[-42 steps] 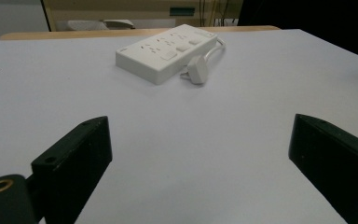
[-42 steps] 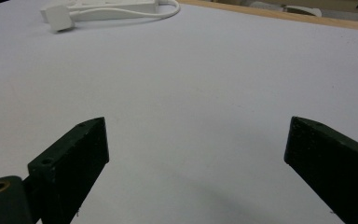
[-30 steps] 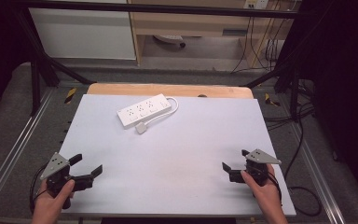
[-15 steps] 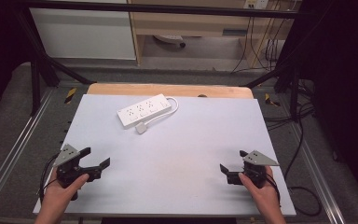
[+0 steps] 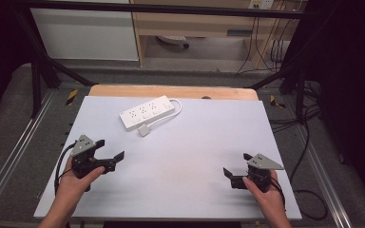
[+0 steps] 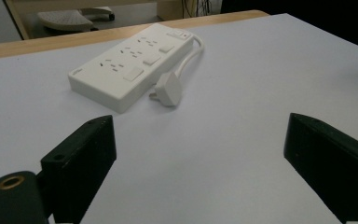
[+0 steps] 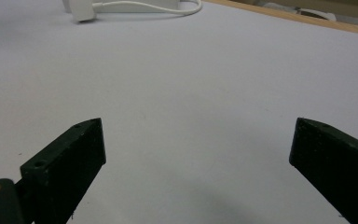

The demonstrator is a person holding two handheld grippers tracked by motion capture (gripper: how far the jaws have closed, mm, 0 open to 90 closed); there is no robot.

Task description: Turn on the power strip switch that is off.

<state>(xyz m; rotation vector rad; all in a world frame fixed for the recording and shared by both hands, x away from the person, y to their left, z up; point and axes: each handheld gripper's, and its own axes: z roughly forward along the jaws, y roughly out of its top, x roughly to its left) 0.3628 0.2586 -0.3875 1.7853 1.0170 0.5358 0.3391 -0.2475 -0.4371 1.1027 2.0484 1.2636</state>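
Two hand-held grippers with jaws spread wide over a pale grey table top, a white power strip lying ahead of them.

The left gripper (image 5: 110,151) is held with jaws wide apart and empty; the right gripper (image 5: 237,165) likewise, nothing between its jaws. The white plastic power strip (image 5: 147,112) is seen ahead of the left gripper and slightly to its right, well apart from it, its long axis slanted across the line of approach. Its white plug (image 6: 168,88) lies just beside the strip's near side, on a looped white cable (image 6: 192,52). The left gripper is judged clearly nearer; from the right gripper the strip lies far ahead and to the left.
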